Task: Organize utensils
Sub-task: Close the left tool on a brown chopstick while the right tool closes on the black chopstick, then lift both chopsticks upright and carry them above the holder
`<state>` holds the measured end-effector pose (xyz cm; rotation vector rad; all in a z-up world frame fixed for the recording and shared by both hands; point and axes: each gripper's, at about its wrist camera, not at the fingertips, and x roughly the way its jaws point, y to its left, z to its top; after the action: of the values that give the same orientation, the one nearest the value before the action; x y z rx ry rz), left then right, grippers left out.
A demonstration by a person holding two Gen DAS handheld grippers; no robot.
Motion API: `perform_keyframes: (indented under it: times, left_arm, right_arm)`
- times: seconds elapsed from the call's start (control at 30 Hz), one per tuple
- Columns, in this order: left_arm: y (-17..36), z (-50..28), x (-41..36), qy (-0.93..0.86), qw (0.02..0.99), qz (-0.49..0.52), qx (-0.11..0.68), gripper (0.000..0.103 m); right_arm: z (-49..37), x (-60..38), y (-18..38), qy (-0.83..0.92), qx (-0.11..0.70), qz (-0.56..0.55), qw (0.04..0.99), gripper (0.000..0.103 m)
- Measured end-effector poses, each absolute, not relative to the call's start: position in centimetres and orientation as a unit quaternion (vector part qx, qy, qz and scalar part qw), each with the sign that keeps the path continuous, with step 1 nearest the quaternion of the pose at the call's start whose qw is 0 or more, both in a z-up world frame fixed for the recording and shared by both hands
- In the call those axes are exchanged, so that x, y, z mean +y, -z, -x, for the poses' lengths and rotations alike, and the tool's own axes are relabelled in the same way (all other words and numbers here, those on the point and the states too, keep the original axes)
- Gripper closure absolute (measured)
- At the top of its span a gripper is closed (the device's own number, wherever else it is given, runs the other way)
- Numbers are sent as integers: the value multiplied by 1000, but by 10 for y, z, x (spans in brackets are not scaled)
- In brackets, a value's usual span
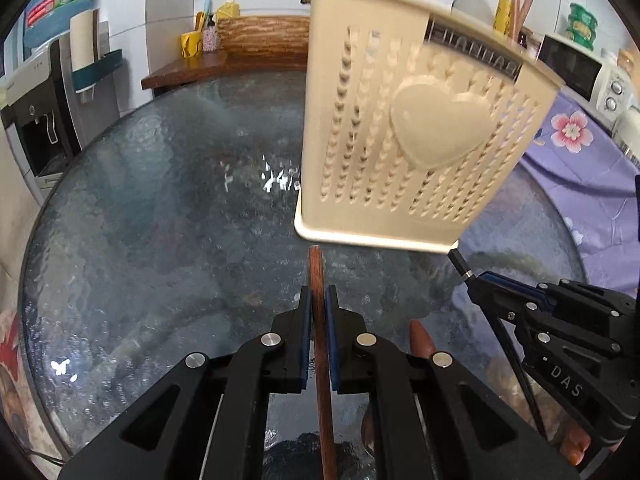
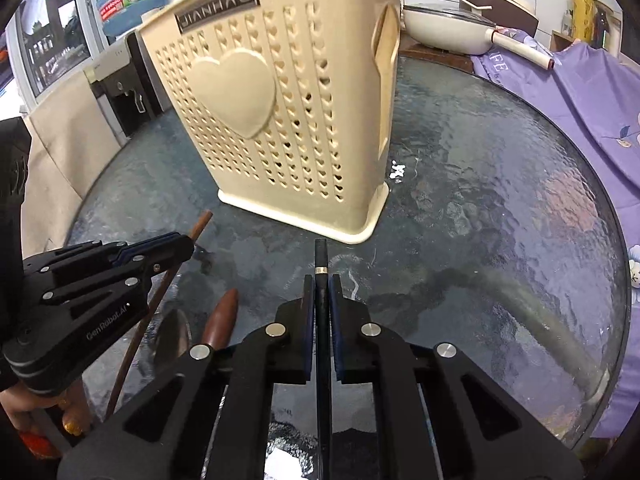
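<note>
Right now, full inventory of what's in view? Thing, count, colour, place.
holder: 1, cream, heart cutouts, standing on table centre
table: 1, dark glass, round
brown chopstick: 1, in left tool
black chopstick: 1, silver band, in right tool
spoon: 1, brown handle, lying on table between tools
cloth: 1, purple floral, right of table
pan: 1, white, behind table
microwave: 1, white, far right
left tool: black, shut
right tool: black, shut
</note>
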<state>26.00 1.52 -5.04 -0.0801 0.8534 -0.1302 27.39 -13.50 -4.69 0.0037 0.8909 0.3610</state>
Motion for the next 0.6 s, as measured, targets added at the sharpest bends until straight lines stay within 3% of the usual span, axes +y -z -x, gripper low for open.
perform_keyframes:
  times: [0.6]
  left_arm:
    - [-57,-207,22,105,950,63,288,96]
  right_arm:
    - [-231,-170,-58,-268,301,-74,912,95]
